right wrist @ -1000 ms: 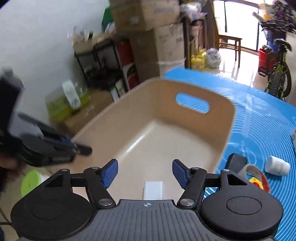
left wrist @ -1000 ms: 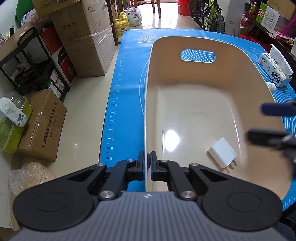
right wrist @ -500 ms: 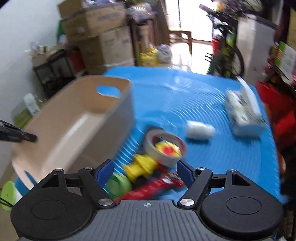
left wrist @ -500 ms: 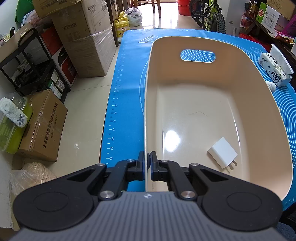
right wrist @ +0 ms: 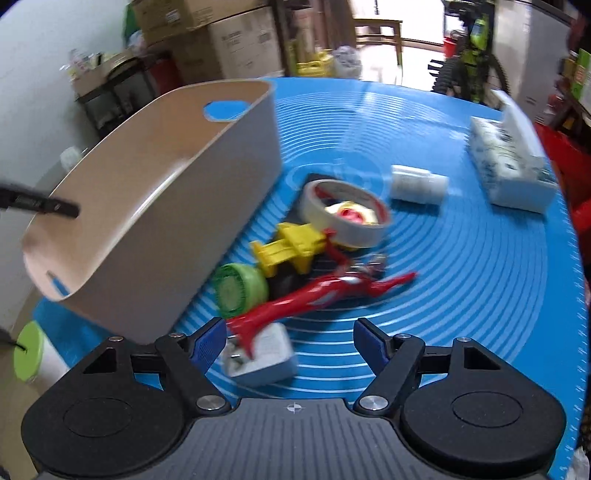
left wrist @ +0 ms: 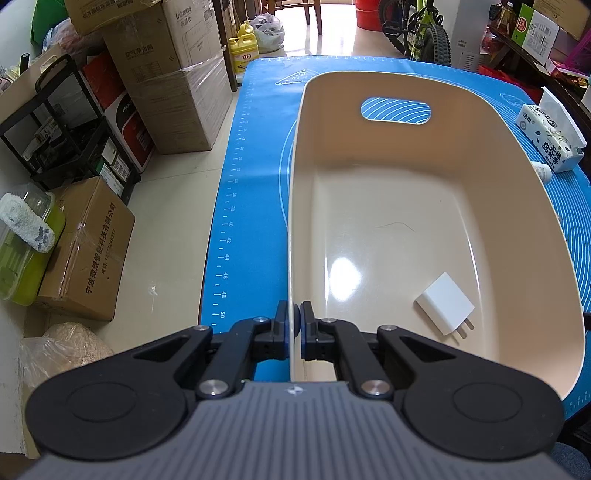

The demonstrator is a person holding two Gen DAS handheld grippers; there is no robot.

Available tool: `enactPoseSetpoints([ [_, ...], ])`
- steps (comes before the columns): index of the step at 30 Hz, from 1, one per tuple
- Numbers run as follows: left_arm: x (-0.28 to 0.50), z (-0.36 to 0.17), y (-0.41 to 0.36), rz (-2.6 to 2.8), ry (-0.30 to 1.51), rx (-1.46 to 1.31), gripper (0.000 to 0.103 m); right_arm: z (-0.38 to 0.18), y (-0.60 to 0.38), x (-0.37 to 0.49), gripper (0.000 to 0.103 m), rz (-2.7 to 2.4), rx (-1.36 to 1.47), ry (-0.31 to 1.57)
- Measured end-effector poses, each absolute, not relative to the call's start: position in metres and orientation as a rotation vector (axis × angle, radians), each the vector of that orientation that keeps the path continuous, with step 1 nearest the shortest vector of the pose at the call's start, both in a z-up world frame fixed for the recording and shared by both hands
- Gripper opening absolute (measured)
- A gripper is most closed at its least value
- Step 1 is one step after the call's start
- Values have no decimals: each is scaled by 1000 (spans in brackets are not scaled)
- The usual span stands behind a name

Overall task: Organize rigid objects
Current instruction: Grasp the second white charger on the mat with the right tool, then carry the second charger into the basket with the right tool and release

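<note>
My left gripper (left wrist: 294, 325) is shut on the near left rim of the beige bin (left wrist: 424, 88). A white charger (left wrist: 445, 308) lies on the bin's floor. In the right wrist view the bin (right wrist: 207, 177) stands at the left on the blue mat. My right gripper (right wrist: 290, 345) is open and empty, above a pile beside the bin: a red figure (right wrist: 314, 295), a white adapter (right wrist: 260, 356), a green round lid (right wrist: 238, 286), a yellow toy (right wrist: 291, 249), a tape roll (right wrist: 345, 212) and a white bottle (right wrist: 417, 184).
A tissue pack (right wrist: 511, 170) lies at the mat's far right; it also shows in the left wrist view (left wrist: 550, 138). Cardboard boxes (left wrist: 173, 74), a black rack (left wrist: 70, 122) and a bicycle (left wrist: 421, 26) stand around the table. The mat's left edge (left wrist: 225, 229) drops to the floor.
My right gripper swung out of the bin, to the right, and now hovers over the toy pile, still open. My left gripper stays clamped on the rim.
</note>
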State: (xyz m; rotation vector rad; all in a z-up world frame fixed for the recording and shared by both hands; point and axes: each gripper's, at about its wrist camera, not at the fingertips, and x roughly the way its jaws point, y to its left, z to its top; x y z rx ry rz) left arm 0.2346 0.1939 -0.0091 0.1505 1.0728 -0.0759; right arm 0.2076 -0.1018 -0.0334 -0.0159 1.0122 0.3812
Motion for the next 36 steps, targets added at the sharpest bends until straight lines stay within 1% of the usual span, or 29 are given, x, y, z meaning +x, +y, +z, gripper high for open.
enactPoseSetpoints([
  [5,235,-9,194,-77,1073,149,7,-48,-85,207,80,424,-38,1046],
  [7,234,-9,194,-78,1073,152,7,-56,-82,208,77,435,-39,1064],
  [9,234,-10,194,-79,1074,154,7,-61,-81,209,62,432,-45,1075],
  [10,234,-10,193,-79,1074,154,7,-63,-81,209,58,426,-51,1070],
  [11,234,-10,193,-79,1074,154,7,-63,-82,208,56,426,-50,1065],
  [18,235,-9,192,-75,1074,151,7,-56,-87,197,53,427,-81,1037],
  [24,234,-9,193,-72,1073,147,7,-45,-100,188,53,423,-61,1027],
  [31,233,-9,193,-67,1073,150,7,-17,-118,185,53,397,-49,978],
  [36,233,-8,194,-66,1073,145,7,10,-126,195,53,374,-4,893],
])
